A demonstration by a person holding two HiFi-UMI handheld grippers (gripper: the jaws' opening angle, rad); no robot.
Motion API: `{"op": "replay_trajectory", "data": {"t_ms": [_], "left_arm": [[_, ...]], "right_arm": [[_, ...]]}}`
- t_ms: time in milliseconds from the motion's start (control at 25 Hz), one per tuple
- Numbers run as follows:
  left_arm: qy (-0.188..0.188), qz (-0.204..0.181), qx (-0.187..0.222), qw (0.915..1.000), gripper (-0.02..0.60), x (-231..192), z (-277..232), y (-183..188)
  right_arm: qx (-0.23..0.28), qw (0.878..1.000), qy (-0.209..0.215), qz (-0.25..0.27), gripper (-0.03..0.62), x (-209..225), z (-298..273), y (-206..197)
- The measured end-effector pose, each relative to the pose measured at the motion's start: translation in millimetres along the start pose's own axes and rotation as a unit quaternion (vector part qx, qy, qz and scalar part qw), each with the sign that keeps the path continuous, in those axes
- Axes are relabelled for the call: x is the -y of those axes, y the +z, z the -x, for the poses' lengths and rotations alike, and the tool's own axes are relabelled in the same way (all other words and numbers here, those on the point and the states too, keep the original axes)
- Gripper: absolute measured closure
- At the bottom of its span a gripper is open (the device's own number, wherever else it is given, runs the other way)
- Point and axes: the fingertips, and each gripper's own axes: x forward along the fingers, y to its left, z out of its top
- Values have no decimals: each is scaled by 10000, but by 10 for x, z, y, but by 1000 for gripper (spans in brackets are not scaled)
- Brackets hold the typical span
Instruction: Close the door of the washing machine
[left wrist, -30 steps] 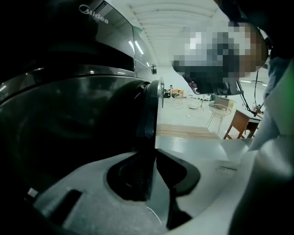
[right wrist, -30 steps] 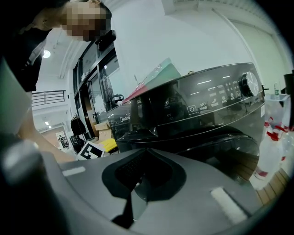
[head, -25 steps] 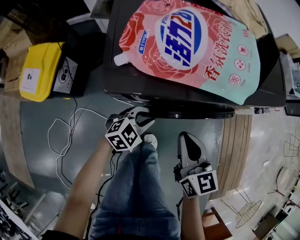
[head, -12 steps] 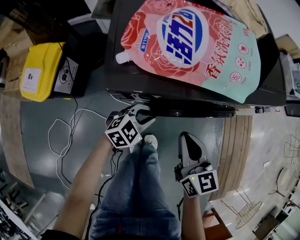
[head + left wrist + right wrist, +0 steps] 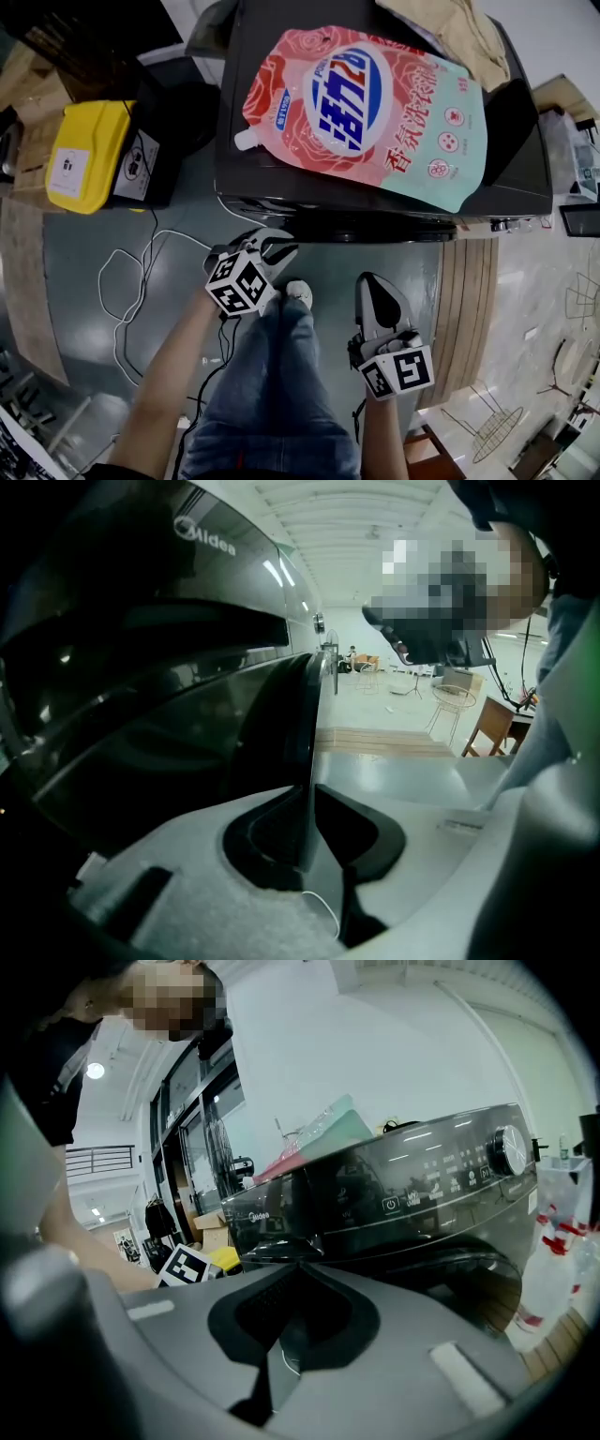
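Observation:
The dark grey washing machine (image 5: 375,187) fills the top of the head view, its door (image 5: 375,226) showing as a dark rim along the front. My left gripper (image 5: 278,246) is at the door's left end. In the left gripper view the door (image 5: 281,733) stands ajar and edge-on. Its thin edge runs down between the jaws of the left gripper (image 5: 306,808), which are closing on it with the pads against it. My right gripper (image 5: 373,281) hangs lower right, away from the machine. It is shut with nothing in it (image 5: 298,1267) and faces the control panel (image 5: 441,1180).
A pink and mint detergent pouch (image 5: 366,112) and a beige cloth (image 5: 450,33) lie on the machine's top. A yellow box (image 5: 80,155) stands at the left, with white cable (image 5: 131,281) looped on the floor. Wooden boards (image 5: 473,309) lie at the right. The person's jeans leg (image 5: 272,394) is between the grippers.
The head view has tilted a little, so the machine sits slightly higher in it. The left gripper's jaws have drawn closer together. Both hands stay almost where they were.

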Motion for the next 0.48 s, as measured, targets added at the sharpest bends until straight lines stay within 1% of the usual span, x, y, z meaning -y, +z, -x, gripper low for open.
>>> {"op": "replay_trajectory", "data": {"t_ms": [80, 240, 400, 480], "left_arm": [[109, 120, 112, 9998, 547, 14, 168, 103], [342, 314, 513, 9976, 553, 18, 560, 486], [677, 669, 1082, 9896, 573, -6, 1024, 1027], [1005, 770, 1281, 9837, 574, -73, 1283, 1304]], "right_arm": [[48, 10000, -2, 17, 582, -37, 35, 128], [262, 9996, -21, 92, 581, -108, 82, 484], [557, 9983, -137, 134, 581, -155, 198, 930], [706, 9972, -199, 158, 581, -175, 277, 1158]]}}
